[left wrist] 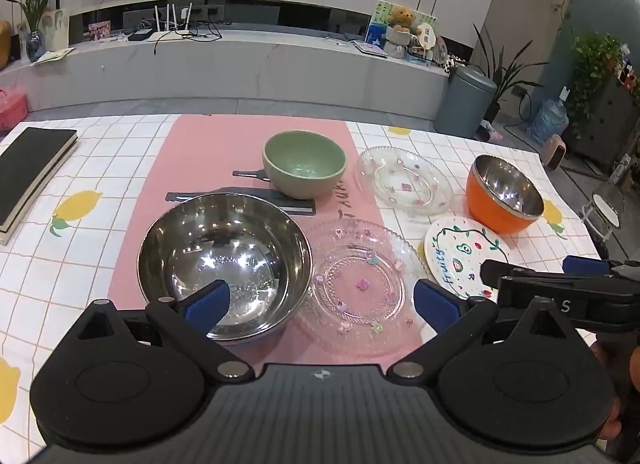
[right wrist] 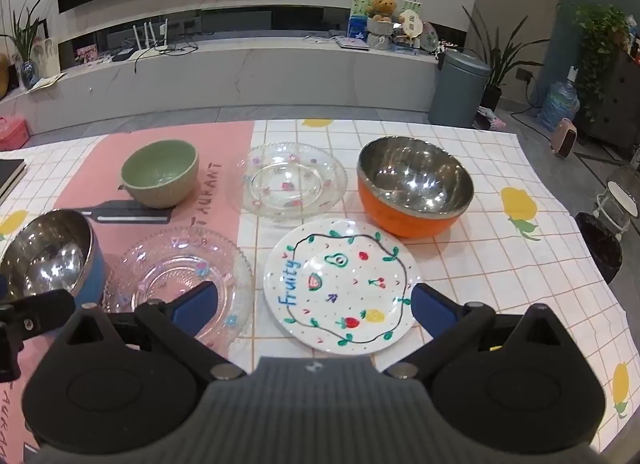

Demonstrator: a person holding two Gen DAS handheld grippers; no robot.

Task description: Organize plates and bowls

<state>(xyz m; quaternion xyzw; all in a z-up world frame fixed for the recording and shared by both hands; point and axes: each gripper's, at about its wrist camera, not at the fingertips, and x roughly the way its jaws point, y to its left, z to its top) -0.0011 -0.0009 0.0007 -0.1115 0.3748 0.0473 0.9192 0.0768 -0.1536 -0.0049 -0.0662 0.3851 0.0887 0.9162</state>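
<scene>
My left gripper [left wrist: 320, 300] is open and empty, hovering over the near side of a steel bowl with a blue outside [left wrist: 224, 260] and a clear glass plate [left wrist: 360, 284]. My right gripper [right wrist: 314, 302] is open and empty above the near edge of a white "Fruity" plate [right wrist: 340, 284]. Behind stand a green bowl [right wrist: 160, 172], a second glass plate [right wrist: 288, 184] and an orange steel-lined bowl [right wrist: 416, 184]. The orange bowl [left wrist: 504, 192], green bowl [left wrist: 304, 168] and white plate [left wrist: 460, 252] also show in the left wrist view.
A pink mat [left wrist: 224, 144] lies on the checked lemon tablecloth [right wrist: 500, 264]. Black flat utensils [left wrist: 240, 200] lie by the green bowl. A dark book [left wrist: 28, 168] lies at the table's left. The table's right edge drops to the floor [right wrist: 580, 192].
</scene>
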